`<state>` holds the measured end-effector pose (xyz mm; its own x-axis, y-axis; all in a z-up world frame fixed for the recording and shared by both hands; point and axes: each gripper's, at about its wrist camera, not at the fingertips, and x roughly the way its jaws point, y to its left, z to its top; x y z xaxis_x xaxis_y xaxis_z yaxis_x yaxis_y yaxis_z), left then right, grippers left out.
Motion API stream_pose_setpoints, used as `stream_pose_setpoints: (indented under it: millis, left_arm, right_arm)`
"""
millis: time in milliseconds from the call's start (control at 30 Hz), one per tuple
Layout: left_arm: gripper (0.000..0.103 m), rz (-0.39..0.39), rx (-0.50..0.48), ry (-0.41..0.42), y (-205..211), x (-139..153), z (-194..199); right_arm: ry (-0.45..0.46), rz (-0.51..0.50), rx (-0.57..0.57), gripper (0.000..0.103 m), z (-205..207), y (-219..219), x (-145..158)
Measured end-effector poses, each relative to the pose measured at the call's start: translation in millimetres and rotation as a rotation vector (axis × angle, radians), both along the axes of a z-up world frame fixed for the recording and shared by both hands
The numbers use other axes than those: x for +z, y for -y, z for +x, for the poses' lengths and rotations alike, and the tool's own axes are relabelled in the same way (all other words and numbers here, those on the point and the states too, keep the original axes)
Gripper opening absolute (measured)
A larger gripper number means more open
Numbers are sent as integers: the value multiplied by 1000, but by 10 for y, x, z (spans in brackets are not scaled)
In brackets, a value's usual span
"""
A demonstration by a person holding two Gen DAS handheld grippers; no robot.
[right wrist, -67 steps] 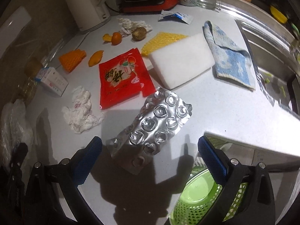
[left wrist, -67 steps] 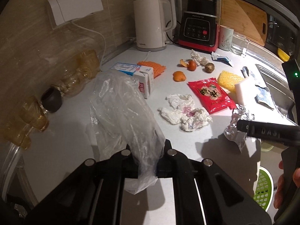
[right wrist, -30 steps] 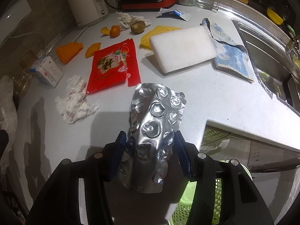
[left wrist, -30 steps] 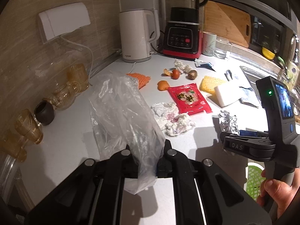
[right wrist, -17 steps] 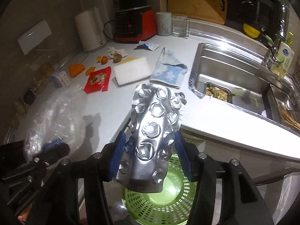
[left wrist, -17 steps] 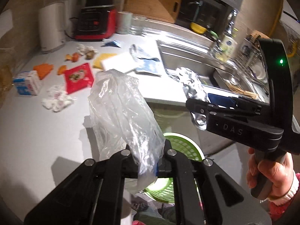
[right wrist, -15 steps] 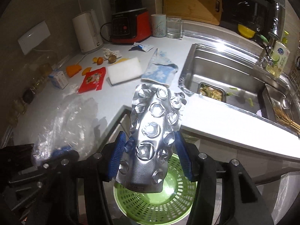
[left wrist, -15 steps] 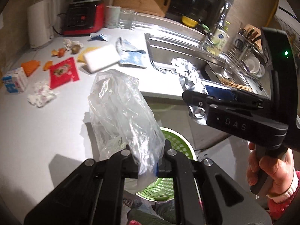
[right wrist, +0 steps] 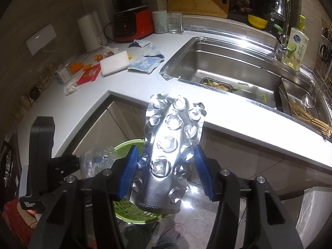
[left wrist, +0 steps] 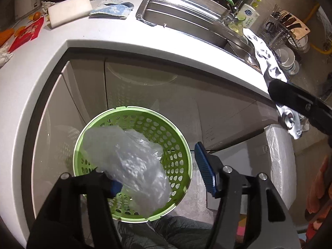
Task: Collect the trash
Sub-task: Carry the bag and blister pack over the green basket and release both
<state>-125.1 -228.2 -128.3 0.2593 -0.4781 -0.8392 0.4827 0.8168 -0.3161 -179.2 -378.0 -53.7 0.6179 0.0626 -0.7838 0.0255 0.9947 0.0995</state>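
Left wrist view: left gripper (left wrist: pixel 159 176) jaws apart, plastic bag (left wrist: pixel 132 166) loose between them above the green basket (left wrist: pixel 178 145). Right gripper (right wrist: pixel 166 170) jaws clamp the foil blister sheet (right wrist: pixel 170 145); basket beneath, countertop (right wrist: pixel 99 89) beyond.

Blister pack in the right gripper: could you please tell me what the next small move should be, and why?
Probably shift the right gripper toward the left gripper, to bring it over the green basket. The blister pack is clamped off to the basket's side, while the open left gripper has the plastic bag above the basket.
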Motion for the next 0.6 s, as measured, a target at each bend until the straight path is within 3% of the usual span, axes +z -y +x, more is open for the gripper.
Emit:
stream_pose_setpoints:
  millis: [267, 367, 467, 600]
  left_arm:
    - [82, 66, 212, 117, -373, 492, -168]
    - [86, 44, 280, 135, -608, 683, -284]
    - [86, 3, 303, 157, -671, 825, -381]
    - [86, -15, 264, 179, -450, 862, -419]
  right_arm:
    - [-7, 61, 144, 56, -98, -16, -185]
    - [-17, 79, 212, 56, -99, -109, -304]
    - [-25, 80, 269, 56, -99, -204, -412]
    - [-29, 78, 294, 56, -100, -213, -463]
